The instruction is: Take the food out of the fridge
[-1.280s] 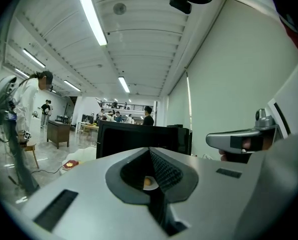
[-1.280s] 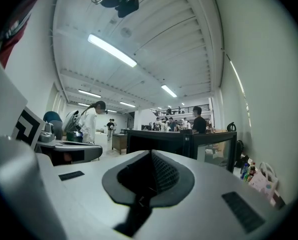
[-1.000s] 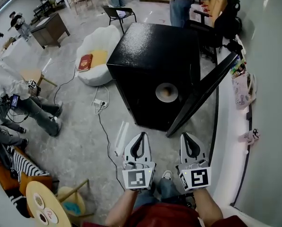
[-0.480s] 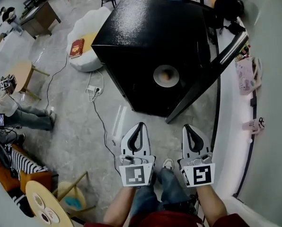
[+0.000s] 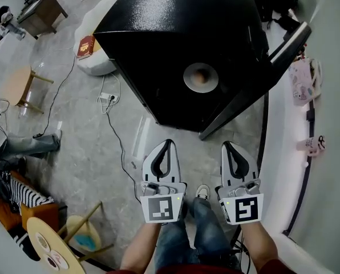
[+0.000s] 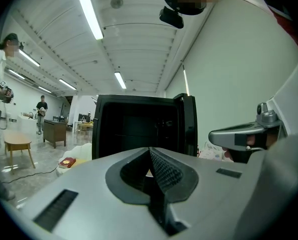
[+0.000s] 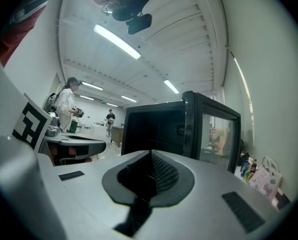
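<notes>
Two claws hang side by side, level, in front of the open black fridge (image 5: 175,33). The left claw (image 5: 168,144) and the right claw (image 5: 227,145) are both clenched on nothing, and each one's own view shows its jaws pressed together with only air past the tips. The food (image 5: 201,77) is a brownish lump on a round pale plate (image 5: 186,77) inside the fridge, and it shows only in the head view. What kind of food it is cannot be made out. In both claw views the inside of the fridge is a dark box, partly covered by the claw tips, and the plate is lost in it. The head view cuts off the far end of the fridge top and the person's arms at its lower border. The door (image 5: 255,87) stands swung out to the right. The right claw view shows its glass pane, while the left claw view shows it almost edge-on. The food lies ahead of both claws and well apart from them, roughly between the lines along which they point.
</notes>
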Demonstrator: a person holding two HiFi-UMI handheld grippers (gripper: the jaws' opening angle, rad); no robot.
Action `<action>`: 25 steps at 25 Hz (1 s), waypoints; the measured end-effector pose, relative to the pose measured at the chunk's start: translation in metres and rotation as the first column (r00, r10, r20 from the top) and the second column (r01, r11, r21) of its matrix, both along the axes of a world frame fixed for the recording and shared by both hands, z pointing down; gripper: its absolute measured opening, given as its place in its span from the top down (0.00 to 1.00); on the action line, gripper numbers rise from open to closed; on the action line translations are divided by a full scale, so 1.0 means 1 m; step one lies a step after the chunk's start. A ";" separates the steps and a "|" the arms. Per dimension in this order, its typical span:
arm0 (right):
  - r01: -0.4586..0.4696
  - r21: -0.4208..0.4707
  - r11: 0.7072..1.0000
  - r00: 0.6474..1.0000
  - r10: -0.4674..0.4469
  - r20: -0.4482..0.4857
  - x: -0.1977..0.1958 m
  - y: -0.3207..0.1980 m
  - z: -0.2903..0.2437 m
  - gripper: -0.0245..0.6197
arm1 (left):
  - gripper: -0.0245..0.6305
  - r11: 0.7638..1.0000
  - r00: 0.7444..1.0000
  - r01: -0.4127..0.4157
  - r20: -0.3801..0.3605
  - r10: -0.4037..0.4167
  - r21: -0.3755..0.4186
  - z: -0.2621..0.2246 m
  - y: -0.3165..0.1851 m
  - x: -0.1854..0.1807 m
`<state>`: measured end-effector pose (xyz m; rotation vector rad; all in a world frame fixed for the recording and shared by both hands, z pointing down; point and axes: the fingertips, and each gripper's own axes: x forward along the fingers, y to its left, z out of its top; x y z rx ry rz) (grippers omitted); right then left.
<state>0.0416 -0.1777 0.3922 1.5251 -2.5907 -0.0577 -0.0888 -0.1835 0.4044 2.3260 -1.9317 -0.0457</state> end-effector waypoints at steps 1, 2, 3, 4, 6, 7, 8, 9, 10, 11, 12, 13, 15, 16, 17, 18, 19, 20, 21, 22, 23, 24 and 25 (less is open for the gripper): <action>-0.004 0.004 1.000 1.000 0.004 -0.001 0.001 -0.002 0.004 0.93 | 0.94 1.000 1.000 0.000 -0.003 0.000 -0.003 0.005 -0.001 0.001; -0.008 0.007 1.000 1.000 0.008 -0.001 0.001 -0.003 0.008 0.92 | 0.94 1.000 1.000 0.000 -0.006 0.000 -0.004 0.010 -0.002 0.001; -0.012 0.009 1.000 1.000 0.012 -0.001 0.002 -0.005 0.012 0.92 | 0.94 1.000 1.000 -0.001 -0.007 0.001 -0.007 0.015 -0.003 0.002; -0.015 0.012 1.000 1.000 0.015 -0.002 0.002 -0.007 0.016 0.92 | 0.94 1.000 1.000 -0.001 -0.007 0.001 -0.010 0.021 -0.005 0.003; -0.020 0.020 1.000 1.000 0.020 -0.008 0.002 -0.010 0.026 0.92 | 0.94 1.000 1.000 0.000 -0.004 0.000 -0.011 0.032 -0.010 0.003; -0.023 0.023 0.999 1.000 0.023 -0.012 0.002 -0.012 0.031 0.92 | 0.94 1.000 1.000 0.001 -0.002 -0.001 -0.009 0.037 -0.012 0.003; -0.027 0.025 0.999 1.000 0.027 -0.015 0.003 -0.013 0.037 0.92 | 0.94 1.000 1.000 0.004 0.000 -0.004 -0.008 0.042 -0.015 0.003; -0.030 0.026 0.999 0.999 0.031 -0.018 0.003 -0.015 0.043 0.92 | 0.94 1.000 1.000 0.006 0.002 -0.006 -0.007 0.047 -0.017 0.002; -0.033 0.028 0.999 0.999 0.034 -0.018 0.003 -0.016 0.049 0.93 | 0.94 1.000 1.000 0.008 0.006 -0.008 -0.005 0.052 -0.019 0.001; -0.036 0.030 0.999 0.999 0.036 -0.018 0.003 -0.017 0.054 0.92 | 0.94 1.000 1.000 0.010 0.009 -0.010 -0.003 0.057 -0.021 0.001; -0.039 0.031 0.999 0.999 0.040 -0.018 0.003 -0.019 0.060 0.92 | 0.94 1.000 1.000 0.013 0.011 -0.013 -0.001 0.062 -0.023 0.000; -0.043 0.031 0.999 0.999 0.043 -0.019 0.003 -0.020 0.065 0.93 | 0.94 1.000 1.000 0.014 0.012 -0.014 0.002 0.066 -0.024 -0.001; -0.048 0.033 0.998 0.999 0.049 -0.016 0.002 -0.022 0.074 0.93 | 0.94 1.000 1.000 0.015 0.021 -0.015 0.008 0.074 -0.026 -0.002; -0.050 0.034 0.998 0.999 0.051 -0.013 0.001 -0.023 0.079 0.92 | 0.94 1.000 1.000 0.015 0.026 -0.015 0.011 0.079 -0.026 -0.003; -0.051 0.035 0.998 0.999 0.051 -0.009 -0.001 -0.024 0.084 0.92 | 0.94 1.000 0.999 0.015 0.030 -0.016 0.013 0.083 -0.026 -0.004; -0.051 0.035 0.998 0.999 0.051 -0.005 -0.002 -0.025 0.089 0.93 | 0.94 1.000 0.999 0.016 0.032 -0.016 0.012 0.088 -0.026 -0.004; -0.051 0.035 0.998 0.999 0.051 -0.002 -0.003 -0.025 0.093 0.93 | 0.94 1.000 0.999 0.016 0.036 -0.016 0.009 0.094 -0.026 -0.005; -0.050 0.036 0.998 0.999 0.050 0.001 -0.004 -0.026 0.098 0.93 | 0.94 1.000 0.999 0.015 0.040 -0.016 0.004 0.099 -0.025 -0.005; -0.050 0.037 0.998 0.999 0.050 0.004 -0.005 -0.026 0.103 0.93 | 0.94 1.000 0.999 0.015 0.045 -0.015 0.000 0.104 -0.025 -0.006; -0.050 0.037 0.998 0.999 0.050 0.005 -0.006 -0.027 0.108 0.92 | 0.94 1.000 0.999 0.016 0.050 -0.016 -0.003 0.109 -0.025 -0.006; -0.051 0.035 0.998 0.999 0.051 0.006 -0.006 -0.027 0.112 0.92 | 0.94 1.000 0.998 0.017 0.053 -0.017 -0.004 0.114 -0.025 -0.006; -0.052 0.033 0.998 0.999 0.051 0.006 -0.007 -0.027 0.117 0.92 | 0.94 1.000 0.998 0.018 0.055 -0.018 -0.004 0.118 -0.025 -0.007; -0.052 0.031 0.998 0.999 0.052 0.006 -0.007 -0.028 0.121 0.93 | 0.94 1.000 0.998 0.019 0.056 -0.018 -0.005 0.122 -0.026 -0.007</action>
